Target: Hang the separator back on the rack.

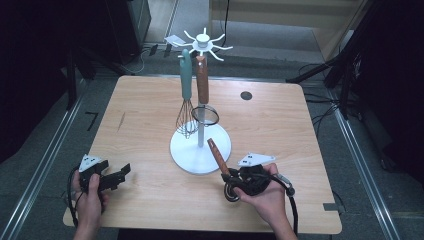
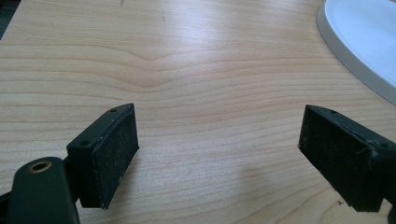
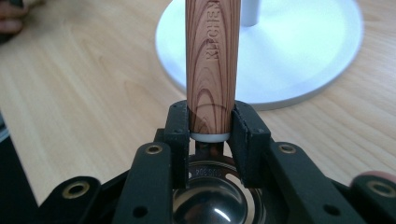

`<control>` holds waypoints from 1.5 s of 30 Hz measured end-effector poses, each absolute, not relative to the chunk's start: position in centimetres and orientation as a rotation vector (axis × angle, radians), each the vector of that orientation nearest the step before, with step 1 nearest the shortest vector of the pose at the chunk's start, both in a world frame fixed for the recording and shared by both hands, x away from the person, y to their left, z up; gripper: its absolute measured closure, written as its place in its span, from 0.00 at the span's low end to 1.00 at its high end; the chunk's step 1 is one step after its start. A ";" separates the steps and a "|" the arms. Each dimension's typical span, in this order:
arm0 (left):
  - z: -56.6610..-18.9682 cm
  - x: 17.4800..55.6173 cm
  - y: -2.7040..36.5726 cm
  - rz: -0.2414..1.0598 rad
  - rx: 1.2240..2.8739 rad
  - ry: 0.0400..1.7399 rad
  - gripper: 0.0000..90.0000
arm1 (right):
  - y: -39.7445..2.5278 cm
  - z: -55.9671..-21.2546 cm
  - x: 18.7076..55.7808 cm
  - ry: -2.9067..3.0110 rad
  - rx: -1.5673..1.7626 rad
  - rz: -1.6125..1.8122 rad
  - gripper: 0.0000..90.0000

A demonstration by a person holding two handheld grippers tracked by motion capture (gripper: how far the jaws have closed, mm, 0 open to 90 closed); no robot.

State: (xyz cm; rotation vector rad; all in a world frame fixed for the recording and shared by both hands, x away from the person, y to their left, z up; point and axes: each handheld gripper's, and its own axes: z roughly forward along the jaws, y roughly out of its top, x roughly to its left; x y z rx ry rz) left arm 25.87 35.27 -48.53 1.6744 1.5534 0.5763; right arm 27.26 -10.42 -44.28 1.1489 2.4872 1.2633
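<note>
Two utensils hang on the stand (image 1: 201,150); right gripper (image 1: 231,184), lower centre, clamps the wood-handled ladle (image 1: 218,156), unhung. Left gripper (image 1: 122,173) jaws gape empty.

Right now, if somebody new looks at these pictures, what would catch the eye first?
Probably the white utensil stand at the table's middle, with a teal-handled whisk and a wood-handled strainer hanging from it. Next, the right gripper, near the stand's base, clamps a wood-handled utensil. The left gripper rests open over bare wood.
</note>
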 end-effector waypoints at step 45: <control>-48.5 25.4 35.2 0.606 1.656 1.527 0.11 | -13.5 -38.6 27.1 2.041 1.091 1.596 0.79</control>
